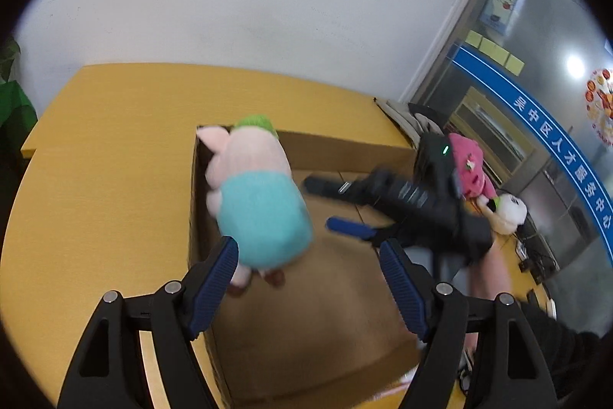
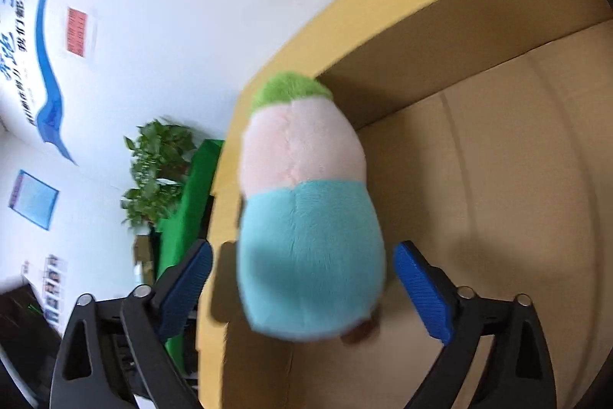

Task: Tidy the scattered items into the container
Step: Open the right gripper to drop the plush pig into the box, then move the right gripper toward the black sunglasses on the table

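the pig toy (image 2: 306,217) drops free between the spread right gripper (image 2: 302,278) into the box (image 2: 498,160); left gripper (image 1: 306,278) spread and empty; pink toy (image 1: 469,163) and white toy (image 1: 509,213) left on the table (image 1: 95,160)

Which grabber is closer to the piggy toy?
Probably the right gripper: the pig plush sits between its open fingers, touching neither, above the cardboard box. The left gripper is open too, with the pig just ahead, beside one fingertip.

- my pig plush (image 1: 253,194): pale pink, teal shirt, green cap
- box (image 1: 306,313) is plain brown cardboard
- table (image 1: 107,156) mustard yellow
- gripper pads (image 2: 419,288) blue
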`<act>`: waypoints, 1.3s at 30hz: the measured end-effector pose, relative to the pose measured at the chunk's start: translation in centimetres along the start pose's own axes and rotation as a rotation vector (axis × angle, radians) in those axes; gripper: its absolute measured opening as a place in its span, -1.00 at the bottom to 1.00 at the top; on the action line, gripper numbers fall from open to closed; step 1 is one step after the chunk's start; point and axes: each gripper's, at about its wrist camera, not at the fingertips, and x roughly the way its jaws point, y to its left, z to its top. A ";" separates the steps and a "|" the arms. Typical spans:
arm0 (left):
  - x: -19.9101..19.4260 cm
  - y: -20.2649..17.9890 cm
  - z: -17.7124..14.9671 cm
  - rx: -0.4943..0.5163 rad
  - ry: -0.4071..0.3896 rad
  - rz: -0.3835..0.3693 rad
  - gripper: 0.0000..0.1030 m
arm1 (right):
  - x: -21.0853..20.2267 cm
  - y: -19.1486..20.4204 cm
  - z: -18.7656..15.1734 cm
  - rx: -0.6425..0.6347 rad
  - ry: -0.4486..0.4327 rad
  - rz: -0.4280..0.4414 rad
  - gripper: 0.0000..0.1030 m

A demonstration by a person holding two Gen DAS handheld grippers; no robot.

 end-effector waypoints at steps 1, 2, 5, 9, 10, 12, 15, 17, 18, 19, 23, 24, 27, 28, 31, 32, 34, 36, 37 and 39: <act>0.0 -0.2 -0.6 -0.001 0.008 -0.006 0.49 | -1.8 -0.7 -1.0 0.003 -0.001 0.003 0.97; 0.4 -0.7 -1.6 0.002 0.026 -0.015 0.49 | -4.0 -1.3 -1.7 -0.012 -0.013 -0.003 0.97; 2.5 -2.0 -4.1 0.011 0.088 -0.030 0.49 | -10.7 -3.7 -5.0 -0.078 -0.046 -0.058 0.97; 4.5 -3.2 -7.1 0.003 0.147 -0.037 0.49 | -16.7 -3.5 -7.9 -0.251 -0.045 -0.202 0.97; 5.0 -3.3 -7.7 -0.009 0.160 -0.035 0.49 | -18.1 -4.1 -8.7 -0.290 -0.036 -0.241 0.97; 5.4 -3.2 -9.0 -0.042 0.178 -0.038 0.49 | -20.8 -5.9 -11.3 -0.368 0.002 -0.315 0.97; 5.5 -4.0 -10.5 -0.026 0.192 -0.008 0.48 | -21.6 -8.0 -14.0 -0.445 0.043 -0.417 0.97; 5.2 -4.8 -11.0 -0.010 0.189 0.007 0.49 | -20.7 -9.0 -14.1 -0.465 0.051 -0.479 0.96; 5.0 -5.0 -11.2 -0.024 0.189 -0.003 0.49 | -20.1 -9.1 -14.0 -0.489 0.048 -0.499 0.93; 5.0 -5.2 -11.4 -0.034 0.194 -0.014 0.49 | -20.1 -9.4 -14.2 -0.518 0.048 -0.529 0.91; 4.7 -6.1 -12.8 -0.050 0.188 -0.017 0.49 | -21.9 -10.6 -14.6 -0.529 0.029 -0.587 0.89; 4.6 -6.3 -13.0 -0.051 0.181 -0.016 0.49 | -22.0 -10.7 -14.6 -0.534 0.028 -0.580 0.89; 4.3 -6.9 -13.6 -0.055 0.174 -0.002 0.49 | -22.5 -10.9 -14.4 -0.545 0.032 -0.576 0.89; 4.2 -7.1 -13.7 -0.062 0.172 0.003 0.49 | -22.6 -10.9 -14.3 -0.547 0.034 -0.577 0.89; 2.4 -8.3 -14.1 -0.076 0.120 0.036 0.49 | -24.1 -10.5 -15.1 -0.557 -0.008 -0.588 0.96; 1.5 -9.1 -14.2 -0.074 0.085 0.041 0.49 | -24.8 -10.1 -15.6 -0.568 -0.031 -0.577 1.00; -0.2 -10.8 -14.7 -0.061 0.024 0.047 0.59 | -26.3 -9.1 -16.8 -0.588 -0.072 -0.556 1.00; -1.3 -12.8 -15.5 -0.035 -0.029 0.084 0.60 | -27.3 -8.1 -18.2 -0.618 -0.102 -0.550 1.00; -1.5 -13.5 -15.8 -0.022 -0.040 0.103 0.61 | -27.7 -7.8 -19.0 -0.635 -0.107 -0.556 1.00; -1.6 -15.5 -16.6 0.016 -0.066 0.134 0.61 | -28.1 -7.1 -20.4 -0.668 -0.125 -0.561 1.00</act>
